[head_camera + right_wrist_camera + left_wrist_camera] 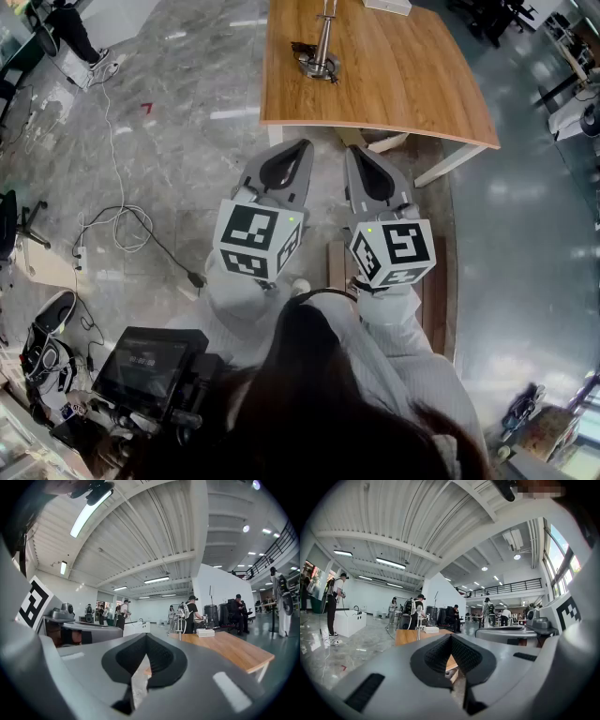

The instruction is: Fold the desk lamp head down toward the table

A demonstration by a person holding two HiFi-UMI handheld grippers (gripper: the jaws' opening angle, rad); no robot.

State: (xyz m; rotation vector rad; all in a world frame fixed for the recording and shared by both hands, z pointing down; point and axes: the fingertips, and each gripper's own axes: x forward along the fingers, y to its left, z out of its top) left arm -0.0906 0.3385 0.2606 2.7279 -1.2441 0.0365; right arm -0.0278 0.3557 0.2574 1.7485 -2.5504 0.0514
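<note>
The desk lamp [323, 42] stands on the wooden table [403, 84], its metal stem upright above a round base, and its head is cut off at the top of the head view. It shows small and far in the left gripper view [419, 623] and the right gripper view [179, 620]. My left gripper [302, 145] [451, 637] and right gripper [354, 150] [146, 635] are held side by side over the floor, short of the table's near edge. Both are shut with nothing in them and point level at the table.
A white box [386, 5] [205, 632] lies on the table behind the lamp. Cables [122, 220] trail over the grey floor at the left. A screen device [145, 361] sits at the lower left. Several people [335, 602] stand in the hall beyond.
</note>
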